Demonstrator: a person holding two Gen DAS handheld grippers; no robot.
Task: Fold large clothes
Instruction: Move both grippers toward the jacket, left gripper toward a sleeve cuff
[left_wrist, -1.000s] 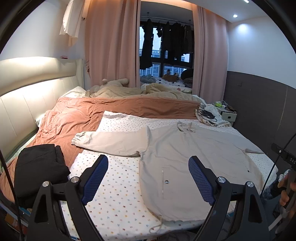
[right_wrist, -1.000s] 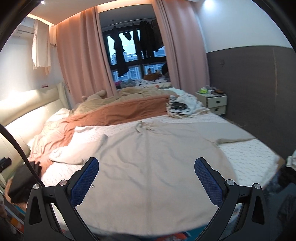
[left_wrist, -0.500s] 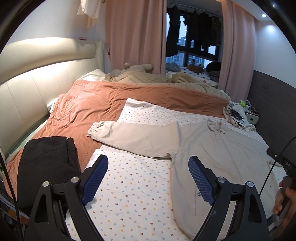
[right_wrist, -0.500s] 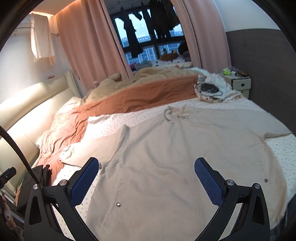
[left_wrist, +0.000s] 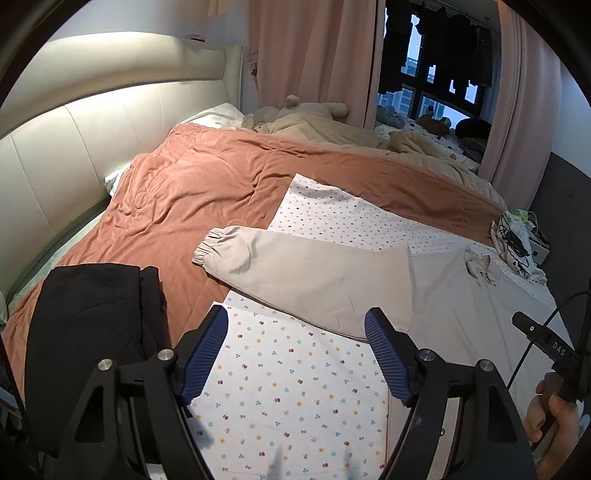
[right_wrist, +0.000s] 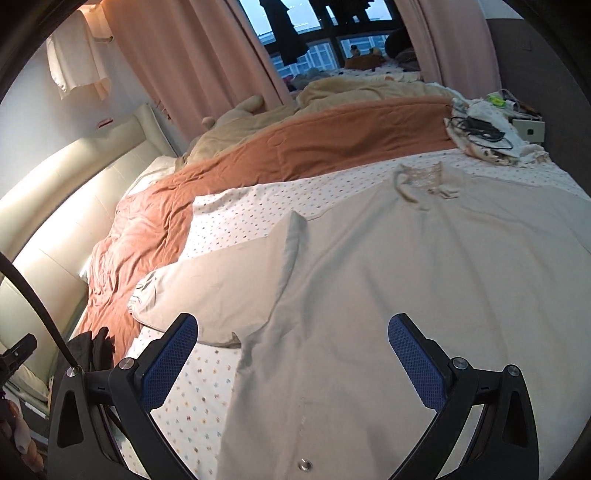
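Each tool (left_wrist: 295, 354) is black-framed with blue textured pads (right_wrist: 415, 360) and silver screws.

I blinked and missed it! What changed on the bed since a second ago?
Only the cameras moved. The left gripper swung left toward the beige jacket's sleeve and the folded black clothes. The right gripper came in closer and lower over the beige jacket. Both stayed open, holding nothing. The jacket stayed spread flat and unfolded on the dotted sheet.
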